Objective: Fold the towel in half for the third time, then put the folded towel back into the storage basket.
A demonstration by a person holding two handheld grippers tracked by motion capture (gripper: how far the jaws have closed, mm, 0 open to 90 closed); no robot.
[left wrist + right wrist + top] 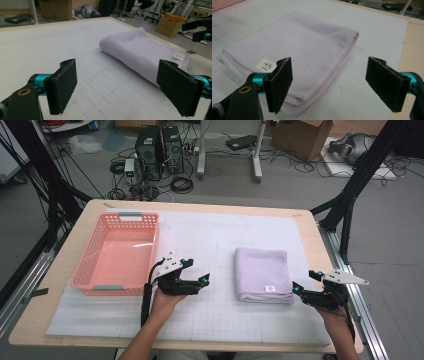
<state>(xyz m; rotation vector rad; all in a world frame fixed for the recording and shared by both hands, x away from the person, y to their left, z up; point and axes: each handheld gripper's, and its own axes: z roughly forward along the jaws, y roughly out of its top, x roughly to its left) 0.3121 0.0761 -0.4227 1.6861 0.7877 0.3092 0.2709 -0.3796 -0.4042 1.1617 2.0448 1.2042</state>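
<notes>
High view puts the folded lilac towel point(263, 274) right of centre on the worktop point(210, 245), lying flat on the white gridded mat point(200, 320) with its small label near the front edge. The right claw point(298, 290) sits just off the towel's front corner, at about four o'clock from it, its jaws spread wide with nothing between them. In the right gripper view the towel point(294, 52) lies ahead of the right claw point(329, 85); the left pad overlaps its stitched corner in the picture, but no pinch is seen. The left claw point(202, 281) hovers at about nine o'clock from the towel, well apart from it, jaws spread and bare. A pink plastic basket point(117, 252) stands at the worktop's left, at ten o'clock from the left claw.
</notes>
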